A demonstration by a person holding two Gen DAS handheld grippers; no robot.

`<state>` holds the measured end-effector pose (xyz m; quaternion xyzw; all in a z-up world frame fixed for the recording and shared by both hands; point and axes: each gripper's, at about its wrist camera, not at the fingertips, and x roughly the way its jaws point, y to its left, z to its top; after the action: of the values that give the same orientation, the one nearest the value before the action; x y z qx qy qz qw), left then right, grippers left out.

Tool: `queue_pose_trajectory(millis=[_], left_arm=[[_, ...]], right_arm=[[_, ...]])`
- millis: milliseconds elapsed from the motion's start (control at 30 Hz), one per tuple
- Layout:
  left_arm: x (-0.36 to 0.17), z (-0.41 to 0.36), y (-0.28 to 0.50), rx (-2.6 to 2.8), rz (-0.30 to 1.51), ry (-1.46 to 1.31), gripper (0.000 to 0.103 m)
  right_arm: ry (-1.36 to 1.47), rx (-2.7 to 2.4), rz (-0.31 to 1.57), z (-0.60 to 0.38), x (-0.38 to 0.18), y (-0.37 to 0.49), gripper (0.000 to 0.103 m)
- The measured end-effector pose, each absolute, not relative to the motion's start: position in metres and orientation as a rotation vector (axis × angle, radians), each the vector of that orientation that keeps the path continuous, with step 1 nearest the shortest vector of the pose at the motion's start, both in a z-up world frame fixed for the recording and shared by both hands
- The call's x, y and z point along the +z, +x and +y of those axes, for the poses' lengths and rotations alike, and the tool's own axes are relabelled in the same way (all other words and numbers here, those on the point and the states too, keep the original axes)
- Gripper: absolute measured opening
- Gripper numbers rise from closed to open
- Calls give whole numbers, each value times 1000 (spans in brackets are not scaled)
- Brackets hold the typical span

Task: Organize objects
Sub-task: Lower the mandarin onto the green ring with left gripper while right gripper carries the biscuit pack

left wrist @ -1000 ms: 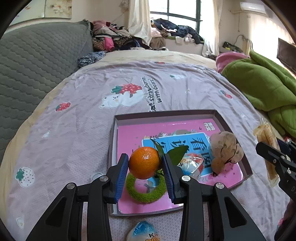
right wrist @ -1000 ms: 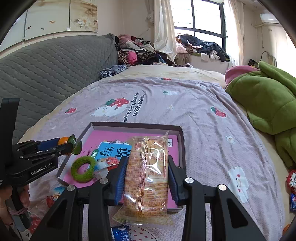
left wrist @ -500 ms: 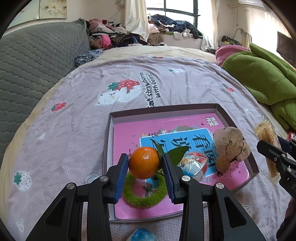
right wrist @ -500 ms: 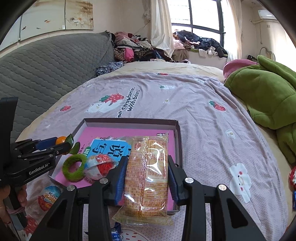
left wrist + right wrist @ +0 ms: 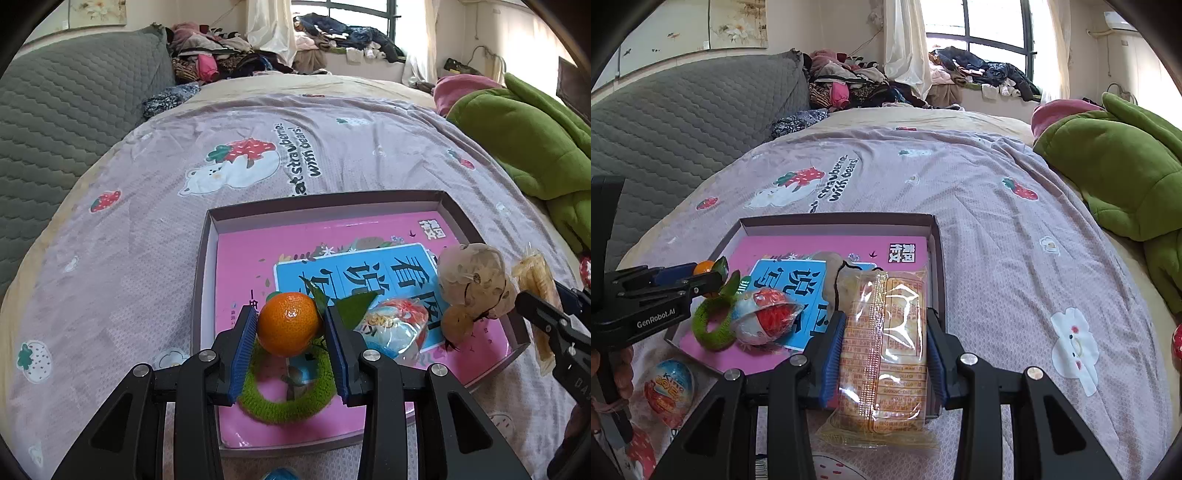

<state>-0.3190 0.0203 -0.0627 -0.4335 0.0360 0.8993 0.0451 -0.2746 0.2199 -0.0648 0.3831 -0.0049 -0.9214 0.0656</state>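
Bedding fills the left wrist view: a lilac bedspread printed with strawberries and bears covers the bed, a grey quilted headboard along its left edge, a rumpled green blanket at its right edge, and heaped clothes under the curtained window at the far end. A shallow grey cardboard box lid with a pink printed floor lies on the bedspread. Above its near-left corner, the left gripper has its blue-padded jaws closed on a round orange tangerine with green leaves, over a fuzzy green knitted ring lying in the lid. A plastic-wrapped egg-shaped candy lies near the lid's middle, a beige patterned fabric hair clip at its right edge.

From the right wrist view, the right gripper has its jaws clamped on a clear-wrapped pack of yellow biscuits, held over the lid's near-right corner. The left gripper with the tangerine is at the lid's left edge. A second foil-wrapped candy egg rests on the bedspread just outside the lid's near-left corner.
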Motion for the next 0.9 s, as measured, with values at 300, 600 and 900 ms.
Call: queue_pose_trajectory(millis=[300, 600, 900], left_arm=[[-72, 20, -332, 2729, 99, -1386, 39], [-80, 18, -337, 2714, 106, -1443, 40], [-80, 13, -328, 2709, 107, -1455, 40]], right_arm=[[1170, -2793, 77, 212, -82, -276, 41], [1200, -2804, 122, 210, -94, -279, 41], [1213, -2801, 141, 208, -97, -279, 41]])
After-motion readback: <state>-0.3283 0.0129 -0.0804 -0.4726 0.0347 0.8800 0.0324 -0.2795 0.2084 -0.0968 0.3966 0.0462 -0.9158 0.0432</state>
